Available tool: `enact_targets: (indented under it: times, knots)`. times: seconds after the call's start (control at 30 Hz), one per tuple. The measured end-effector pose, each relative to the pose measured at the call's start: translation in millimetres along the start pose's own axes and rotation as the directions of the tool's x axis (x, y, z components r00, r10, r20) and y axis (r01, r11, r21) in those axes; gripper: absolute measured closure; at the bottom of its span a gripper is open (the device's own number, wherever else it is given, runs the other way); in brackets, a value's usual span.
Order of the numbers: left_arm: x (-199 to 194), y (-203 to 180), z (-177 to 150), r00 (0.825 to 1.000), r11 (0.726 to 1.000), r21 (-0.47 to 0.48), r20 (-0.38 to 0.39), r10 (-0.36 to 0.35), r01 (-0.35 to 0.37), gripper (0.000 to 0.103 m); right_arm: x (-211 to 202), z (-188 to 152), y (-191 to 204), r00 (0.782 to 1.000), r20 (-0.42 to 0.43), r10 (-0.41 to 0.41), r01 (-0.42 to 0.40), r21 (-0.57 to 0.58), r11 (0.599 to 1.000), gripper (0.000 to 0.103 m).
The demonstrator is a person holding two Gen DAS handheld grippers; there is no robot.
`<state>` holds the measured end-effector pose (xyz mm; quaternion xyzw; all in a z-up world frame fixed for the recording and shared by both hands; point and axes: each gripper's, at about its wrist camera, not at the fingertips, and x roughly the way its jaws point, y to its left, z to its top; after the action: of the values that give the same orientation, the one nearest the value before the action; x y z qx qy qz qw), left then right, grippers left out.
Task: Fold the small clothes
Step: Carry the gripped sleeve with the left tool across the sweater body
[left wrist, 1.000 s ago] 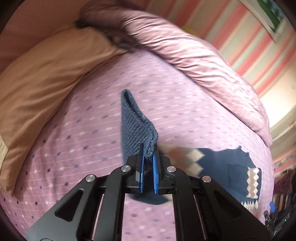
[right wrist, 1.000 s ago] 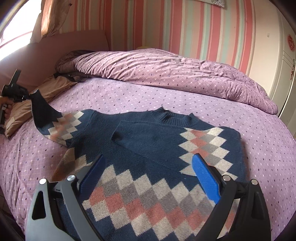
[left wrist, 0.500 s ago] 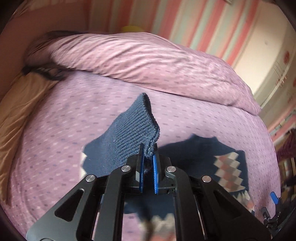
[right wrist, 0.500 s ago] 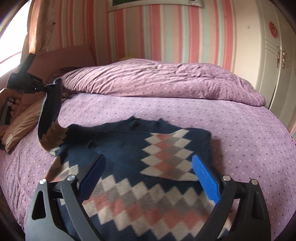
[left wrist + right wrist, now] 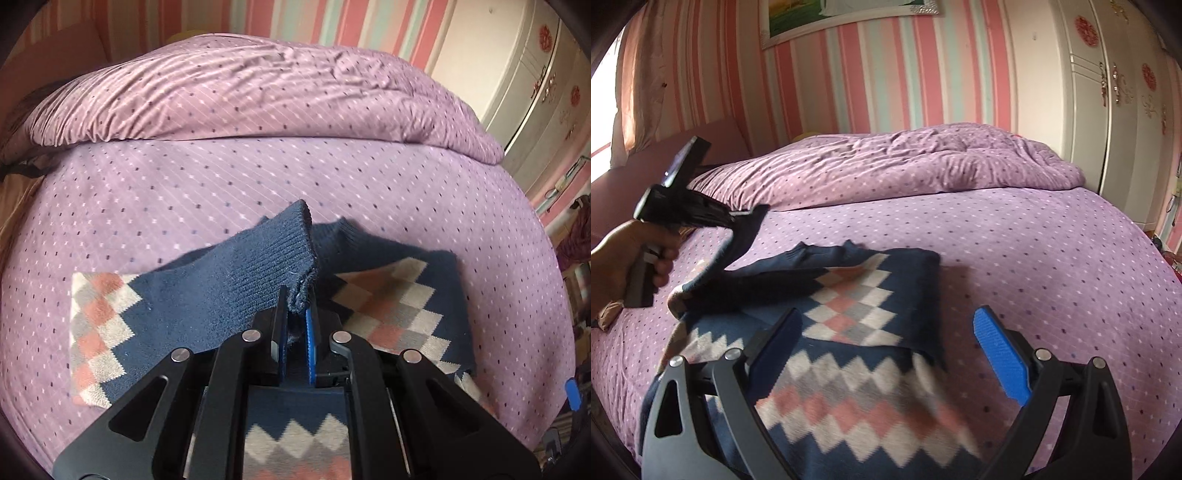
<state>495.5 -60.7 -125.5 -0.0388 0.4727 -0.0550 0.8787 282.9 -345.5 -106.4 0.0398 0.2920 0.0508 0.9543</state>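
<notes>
Left gripper (image 5: 295,317) pinching sleeve cuff (image 5: 273,258) tight, lifting it toward 12 o'clock so the sleeve is crossing over sweater (image 5: 849,332) lying flat on bed (image 5: 1034,251). Right gripper (image 5: 886,347) gaping wide, holding nothing, hovering over hem.

We are in a home bedroom: a wide bed (image 5: 1015,258) under a purple dotted sheet, a rumpled quilt (image 5: 886,162) in the same cloth heaped at its far side, pink striped wallpaper (image 5: 871,74), a framed picture (image 5: 846,18), and a white wardrobe (image 5: 1108,110) with red ornaments
</notes>
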Motion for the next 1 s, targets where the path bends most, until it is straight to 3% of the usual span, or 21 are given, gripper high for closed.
enact_targets:
  times: [0.43,0.6,0.9,1.0]
  knots:
    - [22.4,-151.3,-7.0,0.999,0.994,0.100,0.007,-0.045,0.044,0.097,-14.5,-17.8,-65.2,0.999,0.001,-0.037,0.037,0.054,0.998,0.008]
    - [48.2,-180.2,-20.3,0.999,0.993,0.113,-0.017,-0.032,0.034,0.097,-18.9,-22.8,-85.5,0.998,-0.005,-0.055,0.055,0.068,0.996,0.008]
    - [110.1,-195.5,-69.4,0.997,0.987,0.157,-0.070,0.040,-0.029,0.096,-22.6,-26.3,-103.8,0.997,-0.003,-0.075,0.075,0.079,0.994,0.008]
    - [121.7,-202.7,-84.7,0.996,0.986,0.163,-0.076,0.044,-0.031,0.086,-24.5,-27.2,-103.3,0.997,-0.008,-0.080,0.080,0.064,0.995,0.008]
